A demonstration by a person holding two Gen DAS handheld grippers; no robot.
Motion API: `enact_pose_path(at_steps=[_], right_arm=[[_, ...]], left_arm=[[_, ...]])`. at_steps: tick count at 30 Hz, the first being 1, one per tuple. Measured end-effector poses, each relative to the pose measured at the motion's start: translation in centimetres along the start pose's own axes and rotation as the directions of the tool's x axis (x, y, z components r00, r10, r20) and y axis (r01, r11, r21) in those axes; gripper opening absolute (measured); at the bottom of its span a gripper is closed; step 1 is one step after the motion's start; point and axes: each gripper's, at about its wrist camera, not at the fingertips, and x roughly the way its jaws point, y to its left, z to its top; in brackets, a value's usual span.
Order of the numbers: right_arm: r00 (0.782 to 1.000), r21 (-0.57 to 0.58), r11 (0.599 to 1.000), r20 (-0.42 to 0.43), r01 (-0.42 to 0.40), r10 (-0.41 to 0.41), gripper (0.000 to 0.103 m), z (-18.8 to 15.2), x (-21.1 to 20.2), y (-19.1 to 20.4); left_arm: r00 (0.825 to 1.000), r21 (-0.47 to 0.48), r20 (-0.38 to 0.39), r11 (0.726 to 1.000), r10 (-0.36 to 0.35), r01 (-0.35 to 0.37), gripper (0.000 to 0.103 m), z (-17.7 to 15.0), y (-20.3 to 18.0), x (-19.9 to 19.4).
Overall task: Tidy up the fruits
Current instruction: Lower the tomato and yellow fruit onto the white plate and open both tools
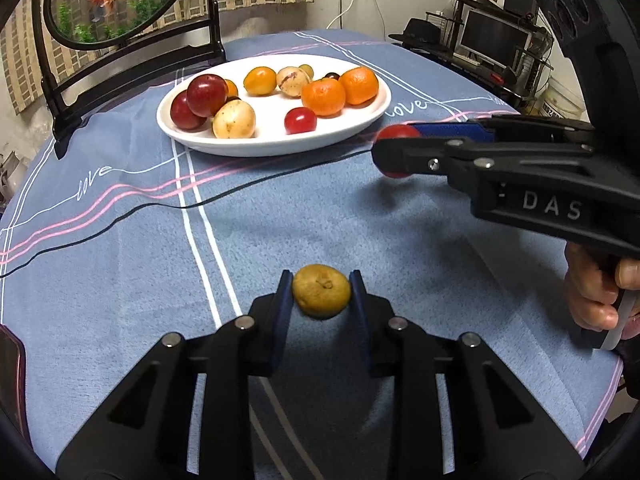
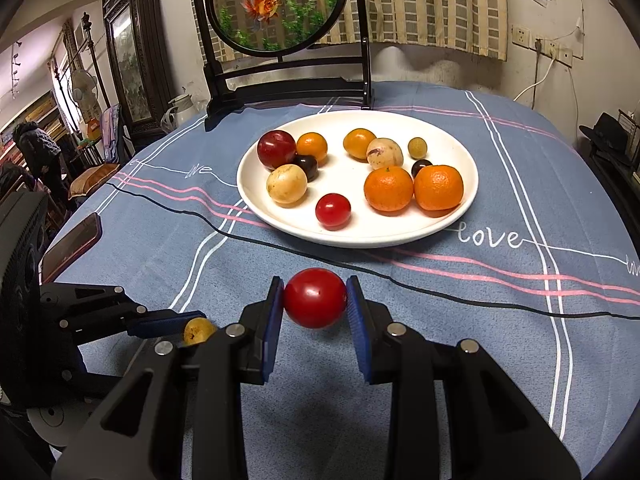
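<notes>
**Holding two fruits short of the plate**

Pinching a small yellow-brown fruit (image 1: 321, 297), the left gripper (image 1: 321, 298) is sitting low over the blue tablecloth (image 1: 120, 260). The right gripper (image 2: 315, 300) is squeezing a red round fruit (image 2: 315, 297) between its blue pads, hanging just in front of the white plate (image 2: 256, 200), which is carrying the other fruit.

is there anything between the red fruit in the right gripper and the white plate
Nothing visible. The right gripper is shut on the red fruit, held above bare tablecloth in front of the white plate. A small red fruit sits near the plate's front edge.
</notes>
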Motion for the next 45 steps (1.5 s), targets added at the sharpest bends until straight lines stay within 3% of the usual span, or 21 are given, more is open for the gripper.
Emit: enact_pose_path(at_steps=[8, 16, 20, 23, 28, 33, 39, 42, 44, 45], right_arm=[[1.0, -0.001, 1.0, 0.002, 0.001, -0.001, 0.032, 0.0, 0.0, 0.1], [1.0, 0.002, 1.0, 0.018, 0.0, 0.0, 0.032, 0.2, -0.1, -0.1], [0.998, 0.046, 0.999, 0.069, -0.016, 0.013, 0.032, 1.9, -0.5, -1.4], [0.993, 0.096, 0.995, 0.117, -0.007, -0.004, 0.032, 3.9, -0.2, -3.2], [0.987, 0.147, 0.989, 0.156, 0.016, -0.039, 0.032, 7.1, 2.0, -5.6], [0.99, 0.148, 0.988, 0.127, 0.039, -0.058, 0.032, 9.3, 5.3, -6.9], [0.996, 0.115, 0.993, 0.082, 0.032, -0.042, 0.032, 10.7, 8.2, -7.4], [0.998, 0.115, 0.993, 0.053, 0.012, -0.018, 0.041, 10.7, 9.0, -7.5], [0.998, 0.117, 0.993, 0.051, 0.036, -0.042, 0.061, 10.6, 8.7, -7.5], [0.997, 0.116, 0.993, 0.062, 0.034, -0.042, 0.062, 10.6, 8.3, -7.5]], left_arm=[[0.999, -0.028, 0.038, 1.0, -0.012, 0.013, 0.029, 0.4, 0.4, -0.9], [0.991, -0.106, 0.131, 0.994, -0.002, 0.016, 0.029, 2.2, 1.1, -2.3], [0.983, -0.147, 0.179, 0.989, 0.027, 0.0, 0.029, 5.3, 1.9, -2.5], [0.974, -0.203, 0.206, 0.978, 0.093, -0.05, 0.029, 8.5, 3.1, -1.8], [0.972, -0.269, 0.2, 0.961, 0.126, -0.069, 0.029, 12.7, 5.2, 0.9], [0.976, -0.294, 0.172, 0.952, 0.134, -0.079, 0.029, 15.9, 6.4, 4.1], [0.983, -0.308, 0.135, 0.948, 0.127, -0.08, 0.029, 17.0, 7.3, 6.2], [0.982, -0.328, 0.125, 0.94, 0.14, -0.093, 0.038, 16.7, 8.0, 6.2], [0.976, -0.344, 0.136, 0.932, 0.17, -0.115, 0.057, 16.6, 8.1, 5.5], [0.97, -0.356, 0.152, 0.926, 0.187, -0.123, 0.075, 16.5, 8.1, 4.7]])
